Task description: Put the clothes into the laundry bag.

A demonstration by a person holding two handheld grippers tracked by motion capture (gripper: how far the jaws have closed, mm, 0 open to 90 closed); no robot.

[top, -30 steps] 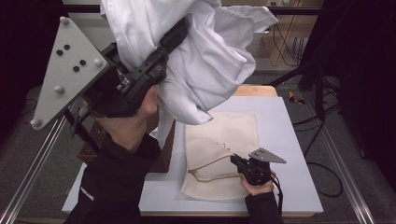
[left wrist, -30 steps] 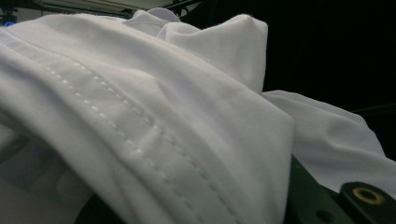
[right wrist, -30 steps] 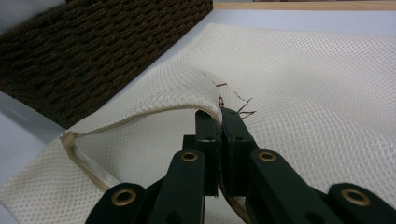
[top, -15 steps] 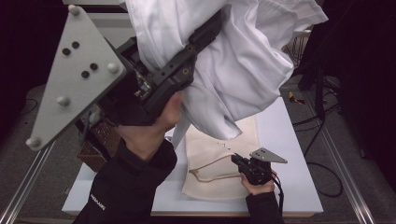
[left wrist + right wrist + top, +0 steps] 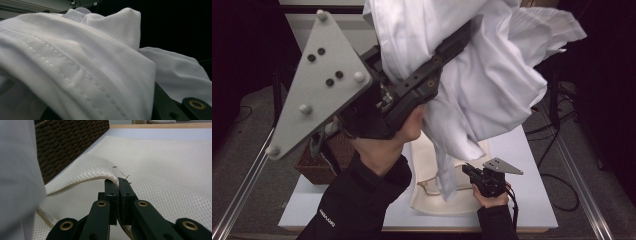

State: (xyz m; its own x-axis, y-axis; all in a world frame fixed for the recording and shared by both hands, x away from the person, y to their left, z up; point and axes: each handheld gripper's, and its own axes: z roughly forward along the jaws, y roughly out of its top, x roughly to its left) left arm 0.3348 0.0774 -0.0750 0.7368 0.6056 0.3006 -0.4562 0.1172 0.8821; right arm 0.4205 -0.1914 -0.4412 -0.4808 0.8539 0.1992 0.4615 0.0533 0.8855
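In the high view the left gripper (image 5: 452, 45) is raised high, close to the camera, its black jaws reaching toward one o'clock and buried in a bunched white garment (image 5: 492, 85). The cloth drapes over the jaws and hangs down in folds, with a narrow tail dangling toward six o'clock until it reaches the cream mesh bag (image 5: 432, 197) lying flat on the white worktop (image 5: 532, 200). Whether the left gripper's jaws are pressed together or spread cannot be told, since fabric covers them; the left gripper view shows the white garment (image 5: 75, 67) with a stitched seam lying across a jaw.

The right gripper (image 5: 469, 171) sits low at about five o'clock on the worktop, beside the hanging tail of cloth. In the right gripper view the right gripper (image 5: 117, 186) has its jaws pressed together on the edge of the mesh bag (image 5: 160, 167), pinching it and lifting that edge into a curved flap above the rest of the bag.

A dark woven basket (image 5: 67, 142) stands at the bag's nine o'clock side, near its edge.
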